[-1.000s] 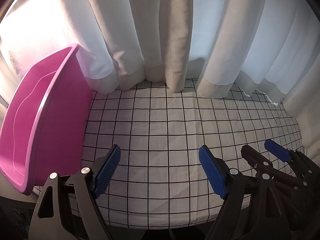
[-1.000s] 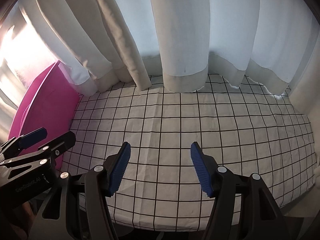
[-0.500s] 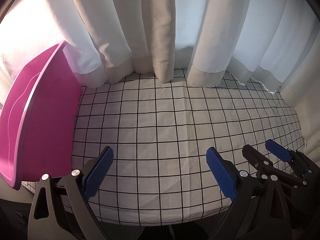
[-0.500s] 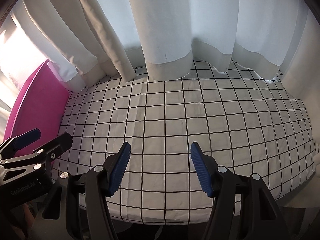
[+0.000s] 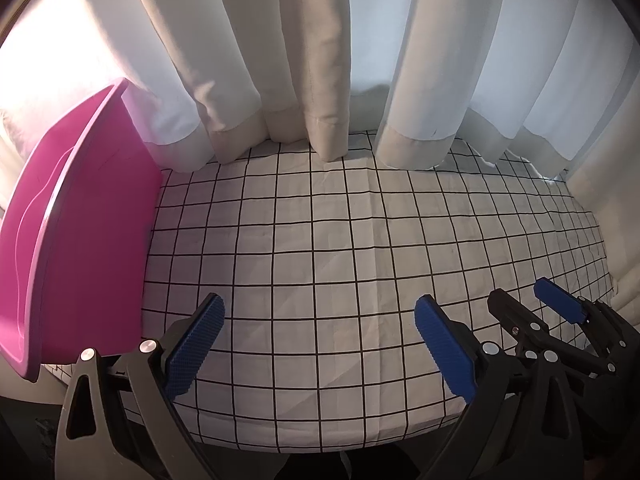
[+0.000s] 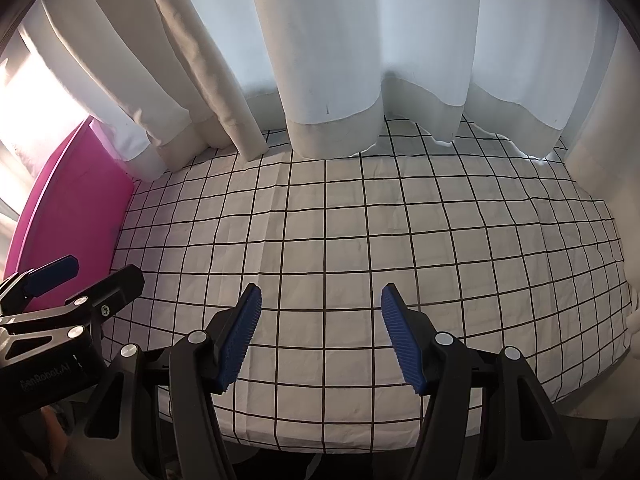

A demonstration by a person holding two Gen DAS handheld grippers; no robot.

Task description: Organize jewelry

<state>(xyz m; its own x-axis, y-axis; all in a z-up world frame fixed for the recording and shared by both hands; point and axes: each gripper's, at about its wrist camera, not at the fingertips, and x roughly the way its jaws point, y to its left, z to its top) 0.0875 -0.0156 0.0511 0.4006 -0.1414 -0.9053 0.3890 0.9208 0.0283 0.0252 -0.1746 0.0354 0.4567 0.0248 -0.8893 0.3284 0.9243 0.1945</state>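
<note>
No jewelry shows in either view. My left gripper (image 5: pixel 320 304) hangs over the near part of a table under a white cloth with a black grid (image 5: pixel 320 240). Its blue-padded jaws are opening, and only cloth lies between them. My right gripper (image 6: pixel 321 294) hovers beside it on the right, open at a middling width with nothing between its pads. Each gripper shows in the other's view: the right gripper (image 5: pixel 520 292) at the lower right edge, the left gripper (image 6: pixel 104 270) at the lower left edge.
A bright pink plastic bin (image 5: pixel 80 240) stands on the table's left end, close to the left gripper; its wall (image 6: pixel 76 208) shows in the right wrist view too. White curtains (image 5: pixel 320 60) hang along the far edge and touch the cloth. The table's near edge lies just under the grippers.
The left gripper's jaws have spread wider apart. The right gripper's jaws keep the same gap. Both hands stay in about the same spot.
</note>
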